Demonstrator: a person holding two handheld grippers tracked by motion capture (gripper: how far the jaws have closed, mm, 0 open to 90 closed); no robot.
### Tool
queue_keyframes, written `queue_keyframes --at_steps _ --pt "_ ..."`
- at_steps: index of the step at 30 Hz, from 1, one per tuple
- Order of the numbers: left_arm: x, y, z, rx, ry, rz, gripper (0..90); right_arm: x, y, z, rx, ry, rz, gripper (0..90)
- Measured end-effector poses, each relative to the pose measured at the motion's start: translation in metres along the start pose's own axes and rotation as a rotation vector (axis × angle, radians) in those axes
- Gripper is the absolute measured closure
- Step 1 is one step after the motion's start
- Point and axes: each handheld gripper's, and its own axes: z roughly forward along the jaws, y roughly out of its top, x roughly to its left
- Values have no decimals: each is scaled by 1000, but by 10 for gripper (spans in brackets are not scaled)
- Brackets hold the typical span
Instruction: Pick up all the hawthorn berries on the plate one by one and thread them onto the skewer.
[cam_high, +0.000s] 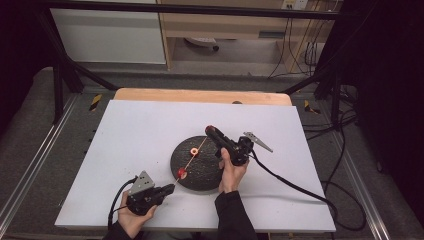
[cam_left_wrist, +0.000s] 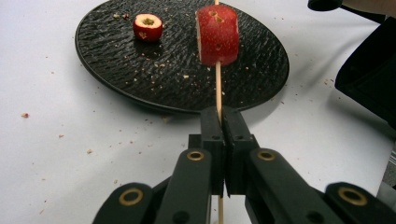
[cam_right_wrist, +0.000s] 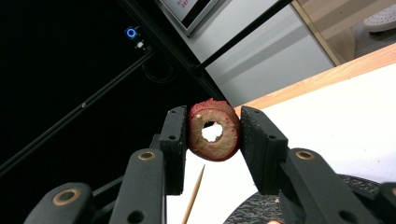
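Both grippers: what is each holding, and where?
Left gripper pinches the skewer near its bare end. Right gripper clamps the fruit ring by its outer rim.

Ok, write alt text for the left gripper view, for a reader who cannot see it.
The left gripper, its black fingers shut on a thin wooden skewer, holds a red fruit piece threaded on that skewer above a round black plate. A smaller cored fruit slice lies on the plate's far side, and crumbs dot the white table.
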Motion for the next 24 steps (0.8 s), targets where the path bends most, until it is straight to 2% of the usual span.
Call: queue_keyframes --at_steps 14,24 --pt "-2 2 4 -9 -4 -25 883 0 -6 1 2 14 14 632" --pt "-7 4 8 -57 17 -49 882 0 -12 0 5 28 26 632"
